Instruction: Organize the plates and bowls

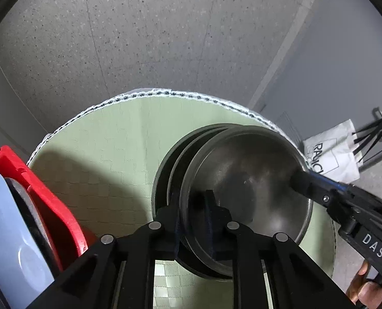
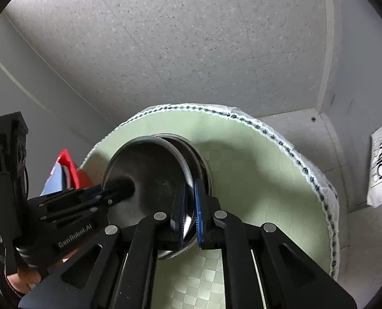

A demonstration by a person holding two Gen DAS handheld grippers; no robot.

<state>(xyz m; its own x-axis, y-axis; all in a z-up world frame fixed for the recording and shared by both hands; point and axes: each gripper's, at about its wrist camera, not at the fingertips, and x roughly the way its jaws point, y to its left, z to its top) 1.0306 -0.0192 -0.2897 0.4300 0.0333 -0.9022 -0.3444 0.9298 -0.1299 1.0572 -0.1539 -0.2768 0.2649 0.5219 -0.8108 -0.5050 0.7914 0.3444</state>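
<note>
1. The round table [image 1: 108, 159], under a pale green checked cloth with white trim, fills the middle of both views.
2. A stack of dark metal plates [image 1: 165, 180] lies on the cloth, toward 3 o'clock in the left wrist view.
3. The top dark plate [image 1: 250, 185] is tilted up off the stack, gripped from two sides.
4. The red rack [image 1: 54, 206] at 8 o'clock holds a pale blue plate [image 1: 3, 231] and a dark one, both on edge.
5. The left gripper [image 1: 193, 221] is clamped on the top plate's near rim.
6. The right gripper [image 2: 189, 213] pinches the same plate's rim between blue pads [image 2: 198, 206].
7. A white bag [image 1: 332, 154] sits on the floor at 3 o'clock.
</note>
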